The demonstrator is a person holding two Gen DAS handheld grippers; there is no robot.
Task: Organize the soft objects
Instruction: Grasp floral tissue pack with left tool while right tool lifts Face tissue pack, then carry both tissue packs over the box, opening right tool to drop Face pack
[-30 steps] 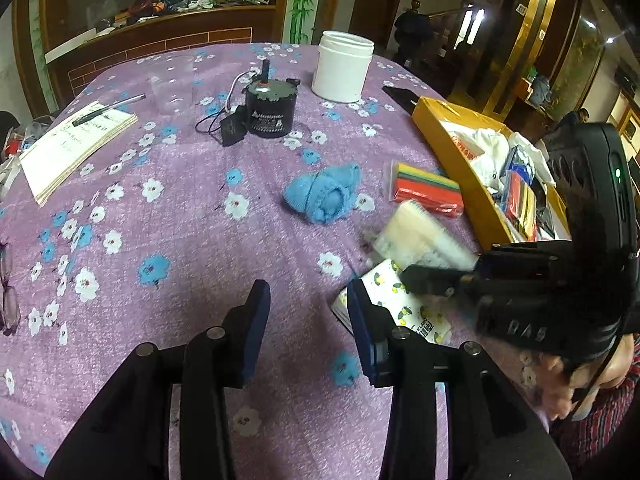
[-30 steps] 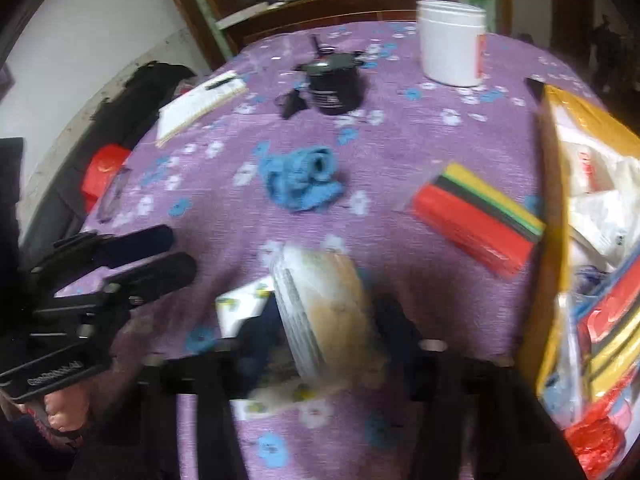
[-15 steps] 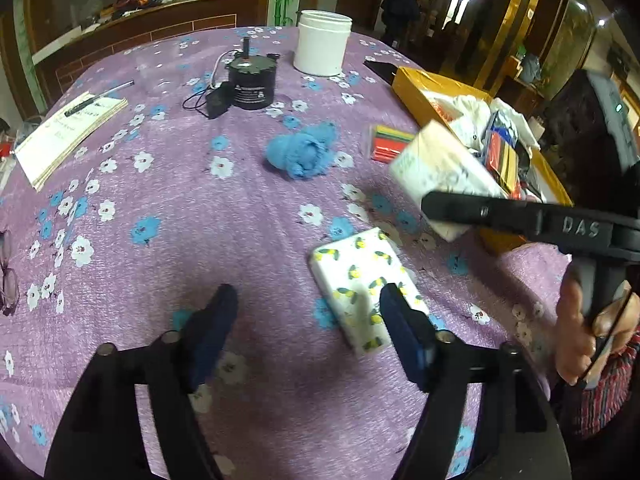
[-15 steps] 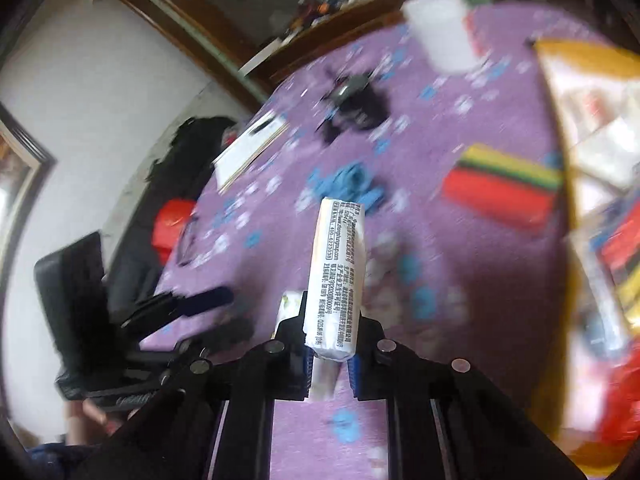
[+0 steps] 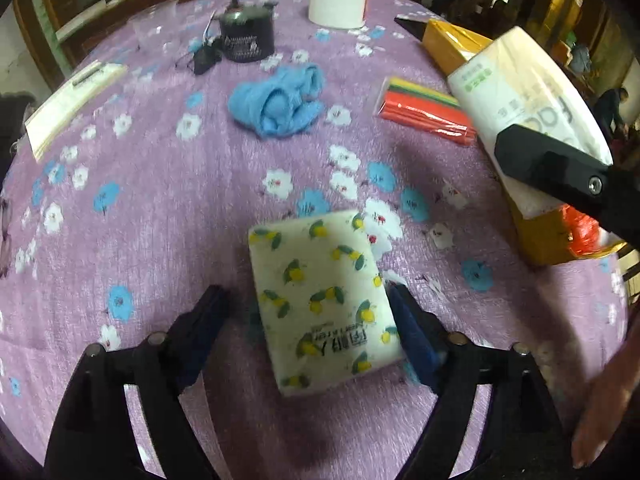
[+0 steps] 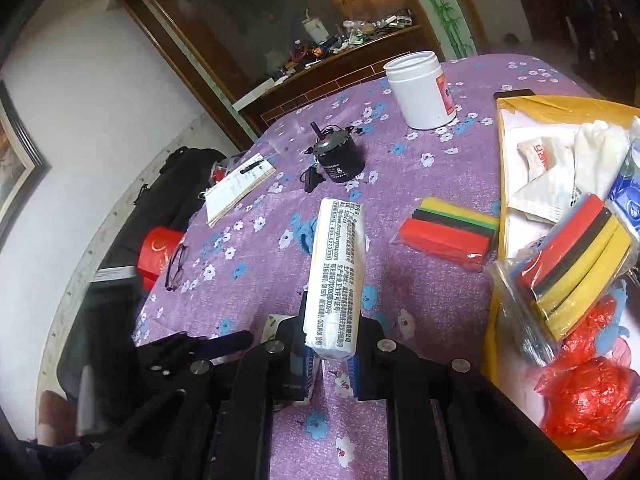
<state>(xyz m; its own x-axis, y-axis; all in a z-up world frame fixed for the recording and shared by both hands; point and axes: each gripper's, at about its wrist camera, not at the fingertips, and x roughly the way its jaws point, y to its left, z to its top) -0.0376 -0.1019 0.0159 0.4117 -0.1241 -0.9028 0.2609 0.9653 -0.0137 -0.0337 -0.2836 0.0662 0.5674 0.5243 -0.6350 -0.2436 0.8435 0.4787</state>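
Here the desk [image 5: 168,208], round and covered with a purple flowered cloth, carries most of the soft things that are not yet sorted, and the yellow box [image 6: 560,106] at its right edge already holds several: white packets, a pack of striped sponges, red plastic bags. The step in hand seems to be double, I judge: 1 tissue pack travels to the box while a 2nd one is about to be taken. The right claw [image 6: 330,364] is pressed on the lower end of a white tissue pack [image 6: 336,272], which stands upright above the desk, near the box but not over it yet. The left claw [image 5: 308,328] points down at the lemon-printed tissue pack [image 5: 320,292] lying flat on the cloth; its jaws have just been opening and now stand wide on both sides of the pack, the right pad seems just beside its edge, the left pad apart from it, so nothing is gripped. Further away lie a blue knitted cloth [image 5: 280,102] and a wrapped pack of coloured sponges [image 5: 424,110], both waiting. The next move for the left claw, I think, calls for going lower and closing across the short width of the pack; the right one needs to come over the box and then release.
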